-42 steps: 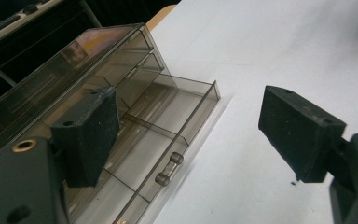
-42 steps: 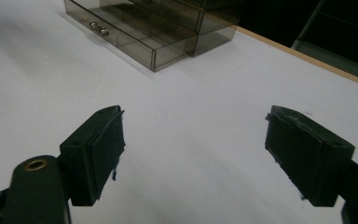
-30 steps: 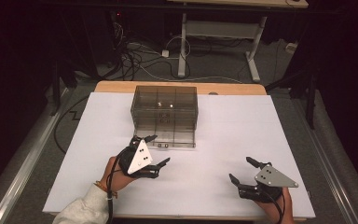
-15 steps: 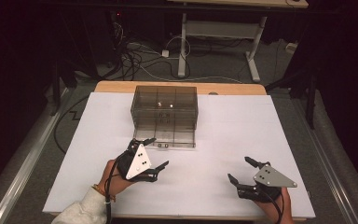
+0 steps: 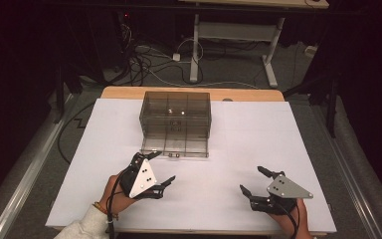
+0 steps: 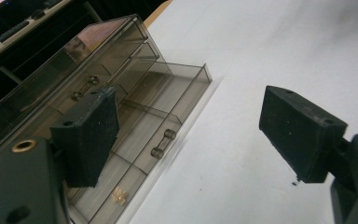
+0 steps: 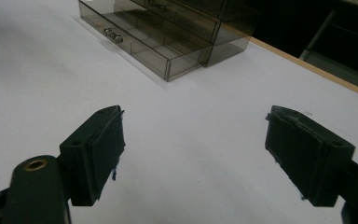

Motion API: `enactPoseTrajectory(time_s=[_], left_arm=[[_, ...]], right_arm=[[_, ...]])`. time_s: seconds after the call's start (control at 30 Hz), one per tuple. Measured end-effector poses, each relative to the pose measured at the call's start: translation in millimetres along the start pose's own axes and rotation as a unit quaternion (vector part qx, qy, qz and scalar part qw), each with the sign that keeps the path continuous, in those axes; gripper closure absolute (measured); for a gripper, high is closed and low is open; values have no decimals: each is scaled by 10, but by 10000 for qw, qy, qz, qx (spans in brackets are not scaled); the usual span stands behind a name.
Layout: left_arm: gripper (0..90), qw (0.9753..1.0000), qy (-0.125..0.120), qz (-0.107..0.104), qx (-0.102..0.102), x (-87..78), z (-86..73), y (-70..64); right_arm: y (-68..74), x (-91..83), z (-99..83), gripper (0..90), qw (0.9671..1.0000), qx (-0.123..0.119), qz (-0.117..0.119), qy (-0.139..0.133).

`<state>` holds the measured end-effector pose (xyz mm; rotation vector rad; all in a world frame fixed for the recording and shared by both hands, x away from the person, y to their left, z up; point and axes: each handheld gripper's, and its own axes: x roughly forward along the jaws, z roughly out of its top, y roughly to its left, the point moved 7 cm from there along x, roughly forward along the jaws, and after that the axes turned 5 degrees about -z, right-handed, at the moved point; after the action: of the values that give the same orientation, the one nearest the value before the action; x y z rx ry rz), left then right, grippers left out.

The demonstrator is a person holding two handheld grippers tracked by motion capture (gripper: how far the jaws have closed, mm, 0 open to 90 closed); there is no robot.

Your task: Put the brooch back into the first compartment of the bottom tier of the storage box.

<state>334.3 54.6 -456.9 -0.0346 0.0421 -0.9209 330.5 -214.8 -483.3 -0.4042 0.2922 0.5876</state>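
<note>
Right claw [image 5: 254,182]: wide open, empty, low over the bench [image 5: 238,149].
Left claw [image 5: 156,168]: open, empty, just before the pulled-out drawer [image 5: 175,145].
Drawer handle [image 6: 163,143]: best approached squarely, then push straight.
Cabinet [image 5: 175,112]: mid-bench, beyond.

High view: overhead, facing forward-down, far. Left gripper view: close to drawer box [image 6: 98,107], upper left. Right gripper view: farther, box [image 7: 168,32] at top. All share it.

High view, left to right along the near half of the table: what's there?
Left gripper, black with a grey three-cornered plate, jaws open → pulled-out bottom drawer of the smoky clear plastic drawer box → right gripper, same build, jaws open.
</note>
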Motion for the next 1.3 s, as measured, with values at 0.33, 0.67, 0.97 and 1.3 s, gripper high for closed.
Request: enactPoseTrajectory(time_s=[0.33,0.67,0.97,1.3], left_arm=[[193,9999,75,140,31,-133,-88,59],[181,9996,125,259,-10,-257,-183,160],[164,9989,263,388,-52,-356,-304,261],[164,9973,417,580,-181,-504,-448,398]], right_arm=[[-7,1,-2,198,10000,17,-8,-6],[-35,-26,-13,199,10000,31,-80,3],[-64,-52,-39,199,9999,64,-125,20],[-88,-66,-59,196,9998,98,-182,36]])
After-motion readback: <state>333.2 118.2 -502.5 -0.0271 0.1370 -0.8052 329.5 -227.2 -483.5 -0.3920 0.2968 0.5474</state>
